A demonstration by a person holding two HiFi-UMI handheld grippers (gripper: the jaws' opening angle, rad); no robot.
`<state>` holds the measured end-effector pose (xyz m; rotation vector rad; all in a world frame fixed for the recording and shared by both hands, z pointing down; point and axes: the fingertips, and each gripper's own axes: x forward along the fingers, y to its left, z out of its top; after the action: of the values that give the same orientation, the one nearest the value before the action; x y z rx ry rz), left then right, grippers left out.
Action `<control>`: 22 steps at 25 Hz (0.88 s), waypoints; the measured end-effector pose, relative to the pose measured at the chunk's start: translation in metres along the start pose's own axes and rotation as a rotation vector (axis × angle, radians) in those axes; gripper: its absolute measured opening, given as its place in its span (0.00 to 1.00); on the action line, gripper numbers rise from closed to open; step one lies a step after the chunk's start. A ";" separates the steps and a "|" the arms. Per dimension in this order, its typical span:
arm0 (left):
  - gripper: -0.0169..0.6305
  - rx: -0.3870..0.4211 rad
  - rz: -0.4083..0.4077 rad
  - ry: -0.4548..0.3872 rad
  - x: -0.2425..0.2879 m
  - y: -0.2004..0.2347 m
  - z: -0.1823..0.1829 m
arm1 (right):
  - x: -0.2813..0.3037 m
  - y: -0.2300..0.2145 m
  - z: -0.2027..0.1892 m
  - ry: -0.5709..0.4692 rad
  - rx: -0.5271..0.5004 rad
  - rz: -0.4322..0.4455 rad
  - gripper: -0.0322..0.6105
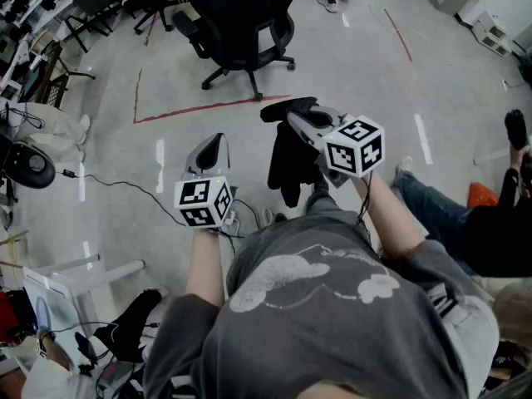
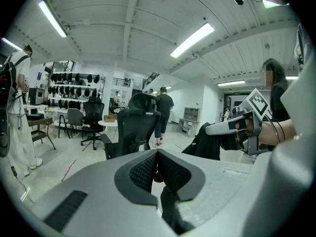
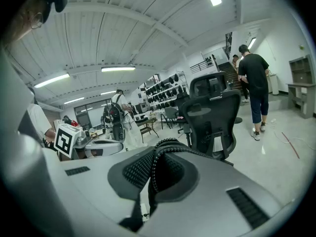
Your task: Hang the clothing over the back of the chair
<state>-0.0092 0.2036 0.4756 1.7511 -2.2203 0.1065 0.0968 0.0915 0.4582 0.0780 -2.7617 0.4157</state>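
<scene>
The black clothing (image 1: 289, 169) is clamped between the 2 closed jaws of the right gripper (image 1: 298, 119) and is seen hanging free above the floor (image 1: 357, 65). The left gripper (image 1: 218, 141) is held just left of it, its 2 jaws pressed together with nothing between them. The black office chair (image 1: 245, 15) is set farther off, well apart from the clothing.

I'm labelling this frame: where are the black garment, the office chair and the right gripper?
black garment (image 1: 289, 169): head view, middle of the hanging cloth.
office chair (image 1: 248, 17): head view, its backrest.
right gripper (image 1: 293, 118): head view, between its fingertips.
</scene>
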 end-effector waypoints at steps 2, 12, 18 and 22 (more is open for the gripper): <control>0.03 -0.004 -0.001 -0.002 -0.003 0.000 -0.001 | 0.000 0.004 0.000 0.001 -0.004 0.005 0.05; 0.03 -0.049 0.022 0.001 -0.018 0.017 -0.012 | 0.017 0.022 0.005 -0.005 -0.008 0.045 0.05; 0.03 -0.090 0.072 0.017 -0.020 0.046 -0.023 | 0.040 0.030 0.008 0.005 -0.015 0.095 0.05; 0.03 -0.075 0.091 -0.003 -0.001 0.042 -0.010 | 0.049 0.016 0.021 0.002 -0.068 0.147 0.05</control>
<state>-0.0472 0.2176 0.4899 1.6128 -2.2767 0.0405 0.0420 0.1003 0.4518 -0.1429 -2.7862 0.3584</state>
